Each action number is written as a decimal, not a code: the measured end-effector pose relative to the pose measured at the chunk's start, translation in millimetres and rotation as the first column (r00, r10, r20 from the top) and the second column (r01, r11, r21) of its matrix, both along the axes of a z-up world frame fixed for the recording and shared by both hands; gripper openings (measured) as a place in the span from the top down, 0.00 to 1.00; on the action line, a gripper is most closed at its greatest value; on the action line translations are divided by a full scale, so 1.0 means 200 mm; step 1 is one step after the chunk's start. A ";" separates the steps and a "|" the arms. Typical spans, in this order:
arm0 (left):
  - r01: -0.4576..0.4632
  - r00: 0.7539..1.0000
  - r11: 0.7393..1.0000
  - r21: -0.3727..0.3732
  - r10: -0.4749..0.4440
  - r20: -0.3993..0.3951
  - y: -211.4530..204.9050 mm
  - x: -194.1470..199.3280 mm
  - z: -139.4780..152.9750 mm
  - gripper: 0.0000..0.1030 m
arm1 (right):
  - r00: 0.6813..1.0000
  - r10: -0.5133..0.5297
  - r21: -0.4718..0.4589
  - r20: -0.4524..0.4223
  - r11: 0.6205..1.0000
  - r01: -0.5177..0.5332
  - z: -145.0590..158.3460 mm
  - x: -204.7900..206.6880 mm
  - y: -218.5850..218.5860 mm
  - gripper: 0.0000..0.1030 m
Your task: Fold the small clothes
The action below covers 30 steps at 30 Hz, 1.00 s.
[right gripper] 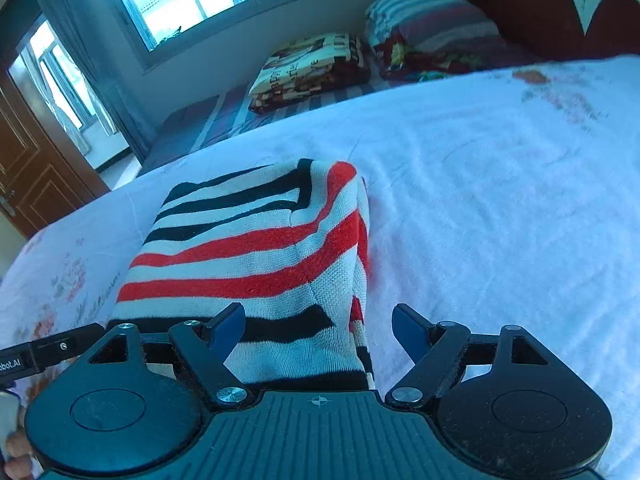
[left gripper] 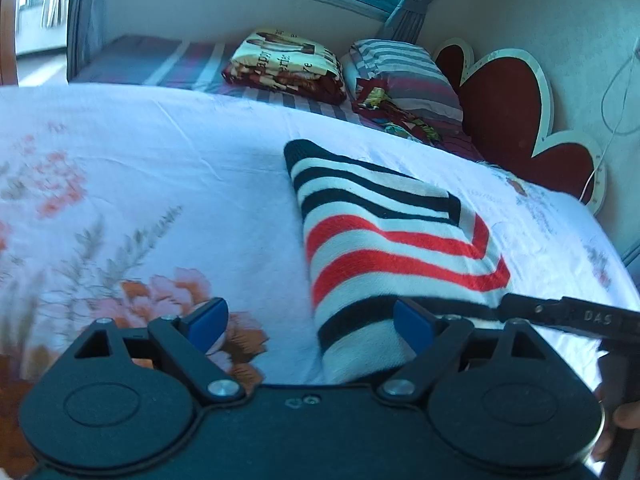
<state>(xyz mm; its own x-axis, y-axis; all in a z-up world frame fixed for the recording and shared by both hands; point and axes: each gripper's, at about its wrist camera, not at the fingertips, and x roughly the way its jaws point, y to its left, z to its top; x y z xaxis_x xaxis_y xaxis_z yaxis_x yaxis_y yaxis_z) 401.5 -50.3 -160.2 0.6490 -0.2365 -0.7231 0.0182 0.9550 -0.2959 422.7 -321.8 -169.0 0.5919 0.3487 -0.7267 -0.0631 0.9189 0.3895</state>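
A folded knit garment (left gripper: 384, 240) with black, white and red stripes lies flat on the white floral bedsheet (left gripper: 160, 160). My left gripper (left gripper: 310, 322) is open at the garment's near left corner; its right blue pad (left gripper: 412, 326) sits over the cloth and its left one over the bare sheet. In the right wrist view the same garment (right gripper: 260, 248) fills the middle, and my right gripper (right gripper: 319, 326) is open around its near right edge, with neither pad pressing on it. A black side bar (left gripper: 568, 314) of the right tool shows at the edge.
A folded printed blanket (left gripper: 286, 66) and a striped pillow (left gripper: 404, 76) lie at the far side of the bed. A red flower-shaped headboard (left gripper: 508, 96) stands on the right. A brown door (right gripper: 36, 168) and windows are at the left. Fingers of a hand (left gripper: 628, 416) show low right.
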 end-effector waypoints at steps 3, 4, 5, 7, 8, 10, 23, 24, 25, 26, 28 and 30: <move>0.012 0.999 1.000 -0.025 -0.013 -0.031 -0.02 0.07 -0.05 0.07 | 0.999 0.014 0.048 -0.039 0.999 -0.012 -0.05 0.07 -0.04 0.23; 0.018 0.999 0.999 -0.040 -0.019 -0.039 -0.03 0.08 -0.07 0.07 | 0.998 0.028 0.062 -0.053 0.998 -0.024 -0.07 0.09 -0.06 0.23; 0.021 0.999 0.998 -0.056 -0.024 -0.048 -0.03 0.10 -0.09 0.06 | 0.997 0.041 0.080 -0.067 0.996 -0.035 -0.10 0.10 -0.07 0.23; 0.024 0.997 0.994 -0.105 -0.031 -0.067 -0.02 0.12 -0.13 0.06 | 0.994 0.061 0.109 -0.086 0.993 -0.052 -0.14 0.12 -0.09 0.23; 0.018 0.996 0.990 -0.139 -0.030 -0.085 -0.01 0.14 -0.16 0.08 | 0.993 0.072 0.127 -0.095 0.990 -0.059 -0.17 0.13 -0.10 0.23; -0.003 0.992 0.976 -0.218 -0.024 -0.124 0.01 0.17 -0.21 0.11 | 0.994 0.081 0.154 -0.078 0.986 -0.068 -0.19 0.14 -0.11 0.23; 0.008 0.995 0.960 -0.281 -0.036 -0.093 -0.04 0.16 -0.20 0.50 | 0.993 0.116 0.214 -0.037 0.971 -0.105 -0.20 0.15 -0.09 0.52; 0.005 0.995 0.961 -0.277 -0.031 -0.091 -0.05 0.16 -0.20 0.50 | 0.993 0.113 0.196 -0.032 0.975 -0.104 -0.19 0.15 -0.07 0.52; 0.007 0.996 0.965 -0.262 -0.030 -0.085 -0.06 0.15 -0.19 0.50 | 0.994 0.111 0.173 -0.026 0.979 -0.104 -0.18 0.14 -0.05 0.52; 0.012 0.997 0.970 -0.241 -0.032 -0.075 -0.07 0.14 -0.18 0.51 | 0.994 0.106 0.160 -0.020 0.982 -0.102 -0.17 0.13 -0.05 0.54; 0.026 0.998 0.978 -0.207 -0.038 -0.057 -0.10 0.12 -0.14 0.54 | 0.996 0.090 0.166 -0.006 0.982 -0.088 -0.15 0.10 -0.05 0.61; 0.038 0.998 0.983 -0.177 -0.046 -0.041 -0.11 0.10 -0.10 0.57 | 0.996 0.089 0.163 0.015 0.983 -0.090 -0.12 0.08 -0.05 0.62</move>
